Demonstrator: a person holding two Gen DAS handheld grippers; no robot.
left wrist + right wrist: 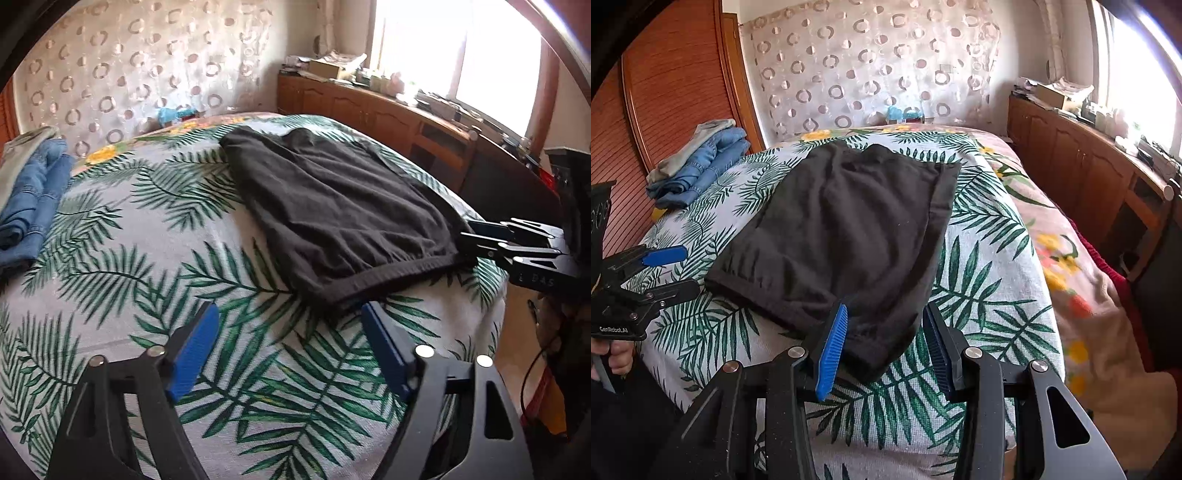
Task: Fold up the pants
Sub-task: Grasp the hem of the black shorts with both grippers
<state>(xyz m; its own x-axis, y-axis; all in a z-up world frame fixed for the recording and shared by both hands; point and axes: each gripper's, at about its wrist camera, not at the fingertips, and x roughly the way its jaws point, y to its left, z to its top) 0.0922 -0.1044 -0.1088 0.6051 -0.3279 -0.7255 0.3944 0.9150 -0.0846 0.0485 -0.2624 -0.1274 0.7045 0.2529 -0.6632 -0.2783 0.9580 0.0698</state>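
Observation:
Dark grey-black pants (328, 206) lie folded flat on a palm-leaf bedspread (155, 258), waistband toward me. My left gripper (290, 350) is open and empty, just short of the waistband's left corner. My right gripper (886, 350) is open, its blue pads either side of the near right corner of the pants (849, 229) without closing on it. The right gripper also shows in the left wrist view (491, 240) at the waistband's right end. The left gripper shows in the right wrist view (670, 269), beside the left corner.
Folded blue jeans (29, 199) and a grey garment lie at the bed's left side by a wooden headboard (665, 92). A wooden cabinet (388, 114) with clutter runs along the right under a bright window. A floral blanket (1071, 266) hangs off the bed's right edge.

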